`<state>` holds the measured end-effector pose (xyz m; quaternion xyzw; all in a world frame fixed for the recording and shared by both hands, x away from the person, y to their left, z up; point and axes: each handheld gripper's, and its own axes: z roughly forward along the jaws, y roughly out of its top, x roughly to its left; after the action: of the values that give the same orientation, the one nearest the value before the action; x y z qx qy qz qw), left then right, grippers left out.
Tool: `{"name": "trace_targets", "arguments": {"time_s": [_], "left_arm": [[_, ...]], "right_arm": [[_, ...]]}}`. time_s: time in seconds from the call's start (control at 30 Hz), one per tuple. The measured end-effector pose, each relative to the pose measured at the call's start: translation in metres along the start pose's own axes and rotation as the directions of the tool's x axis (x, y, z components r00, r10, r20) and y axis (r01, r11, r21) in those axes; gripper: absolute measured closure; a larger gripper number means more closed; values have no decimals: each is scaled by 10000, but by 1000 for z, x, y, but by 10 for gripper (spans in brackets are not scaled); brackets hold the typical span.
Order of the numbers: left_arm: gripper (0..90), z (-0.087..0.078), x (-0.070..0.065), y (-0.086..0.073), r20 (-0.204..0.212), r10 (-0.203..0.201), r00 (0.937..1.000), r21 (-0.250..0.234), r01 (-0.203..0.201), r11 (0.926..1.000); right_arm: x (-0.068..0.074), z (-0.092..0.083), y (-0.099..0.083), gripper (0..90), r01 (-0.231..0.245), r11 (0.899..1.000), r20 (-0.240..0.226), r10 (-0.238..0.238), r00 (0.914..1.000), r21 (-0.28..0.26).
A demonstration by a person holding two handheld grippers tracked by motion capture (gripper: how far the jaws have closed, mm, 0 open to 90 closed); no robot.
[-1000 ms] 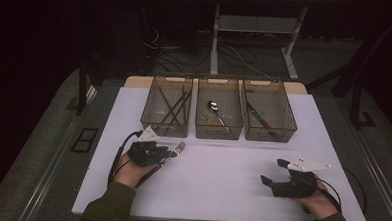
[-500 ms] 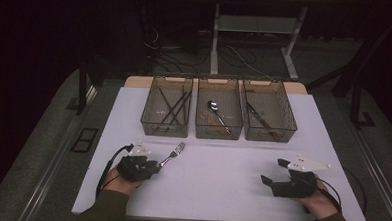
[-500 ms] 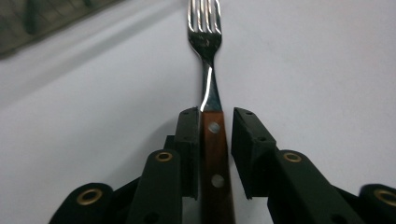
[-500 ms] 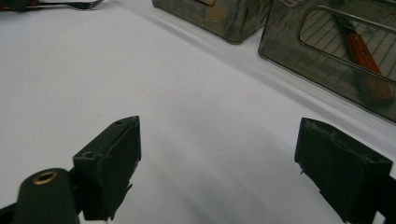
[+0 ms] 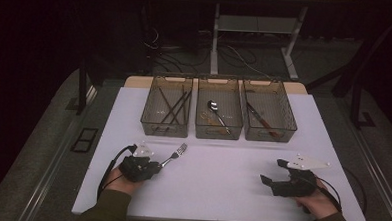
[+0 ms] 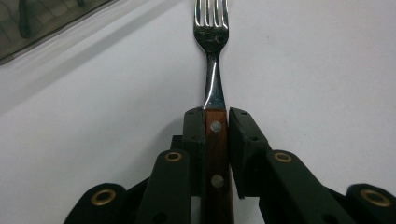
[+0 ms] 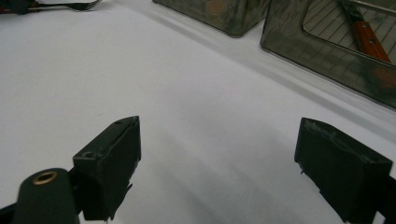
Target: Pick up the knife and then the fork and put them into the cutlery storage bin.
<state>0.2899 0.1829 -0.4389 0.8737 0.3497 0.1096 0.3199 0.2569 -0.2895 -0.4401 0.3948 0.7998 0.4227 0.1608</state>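
High view: we see the left claw (image 5: 154,167) low at the near left of the white desk (image 5: 220,191), the left hand (image 5: 118,179) behind it and the sleeved forearm coming in from the near edge. The claw points far and to the right, lying nearly level with the desk. It grips a fork (image 5: 174,153) by the handle; the tines stick out toward the far right, short of the left bin (image 5: 148,116).

In the left gripper view we see both pads (image 6: 194,140) pressed flat against the sides of the fork's (image 6: 215,84) brown riveted handle, after the jaws have just been closing a little on it. The steel neck and tines run straight ahead over the desk surface; we cannot tell whether the tines touch it.

The right claw (image 5: 271,176) sits at the near right, well apart from the fork, with the right hand (image 5: 317,201) resting at the desk edge and the claw aimed left and slightly far. In the right gripper view its jaws stand wide with only bare desk between them.

Three bins stand in a row at the far side: dark sticks in the left one, a spoon (image 5: 215,109) in the middle bin (image 5: 218,131), a brown-handled utensil in the right bin (image 5: 283,129).
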Motion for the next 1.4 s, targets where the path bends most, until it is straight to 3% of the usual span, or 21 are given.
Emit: {"name": "trace_targets", "arguments": {"time_s": [0.07, 0.17, 0.37, 0.47, 0.67, 0.73, 0.97, 1.23, 1.4], "left_arm": [[770, 0, 0, 1, 85, -72, 9999, -76, 73, 9999], [770, 0, -3, 5, 118, 134, 9998, -257, -131, 9996], [769, -3, -13, 15, 405, 385, 9984, -786, -352, 9963], [769, -3, -21, 23, 629, 543, 9965, -1012, -478, 9937], [769, 5, -43, 41, 1118, 992, 9888, -1269, -848, 9883], [769, 9, -52, 47, 1247, 1227, 9846, -1284, -1066, 9860], [769, 24, -72, 66, 1607, 1655, 9730, -1377, -1440, 9800], [769, 40, -88, 84, 1705, 2001, 9648, -1394, -1774, 9742], [769, 42, -97, 89, 1737, 2127, 9615, -1596, -1857, 9696]], "right_arm": [[0, 0, 0, 147, 0, 10000, -52, 1, 10000, 52], [0, 0, 1, 147, 141, 9997, -102, -138, 9999, 221], [1, 0, 9, 147, -212, 9992, -259, 221, 9994, 353], [4, -1, 16, 147, -170, 9996, -479, 180, 9987, 219], [9, 5, 30, 159, -298, 9992, -783, 318, 9964, 269], [11, 8, 35, 239, -363, 9993, -952, 371, 9948, 107], [17, 17, 48, 255, -511, 9984, -1422, 472, 9887, -237], [15, 29, 58, 351, -757, 9957, -1728, 655, 9828, -531], [12, 37, 60, 420, -1133, 9922, -1896, 1017, 9766, -515]]}}
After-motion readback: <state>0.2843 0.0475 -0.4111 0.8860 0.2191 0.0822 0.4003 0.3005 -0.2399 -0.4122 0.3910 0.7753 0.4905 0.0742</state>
